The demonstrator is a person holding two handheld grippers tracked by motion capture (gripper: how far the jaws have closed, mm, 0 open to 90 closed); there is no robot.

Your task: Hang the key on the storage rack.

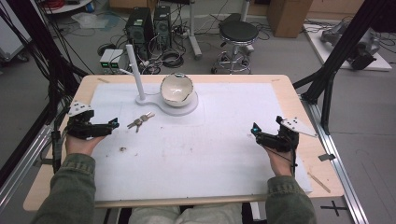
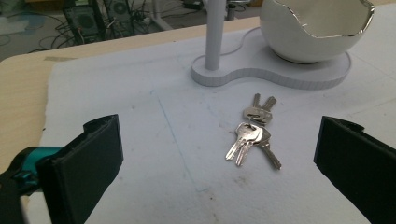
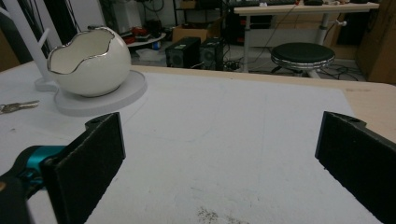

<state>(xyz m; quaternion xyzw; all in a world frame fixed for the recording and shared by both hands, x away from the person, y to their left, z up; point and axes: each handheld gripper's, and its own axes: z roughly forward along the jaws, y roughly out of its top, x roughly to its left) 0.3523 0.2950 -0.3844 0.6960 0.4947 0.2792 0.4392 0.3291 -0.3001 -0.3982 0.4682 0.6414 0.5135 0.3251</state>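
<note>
A bunch of silver keys lies flat on the white mat, just in front of a white stand. That stand carries an upright post and a white eggshell-shaped bowl with a silver rim. My left gripper rests at the mat's left side, open, jaws pointing at the keys a short way off. My right gripper sits open at the right, far from the keys, with nothing between its jaws.
The white mat covers most of a wooden table. A small dark smudge marks the mat near the left hand. Beyond the table stand a black stool, computer towers and loose cables on the floor.
</note>
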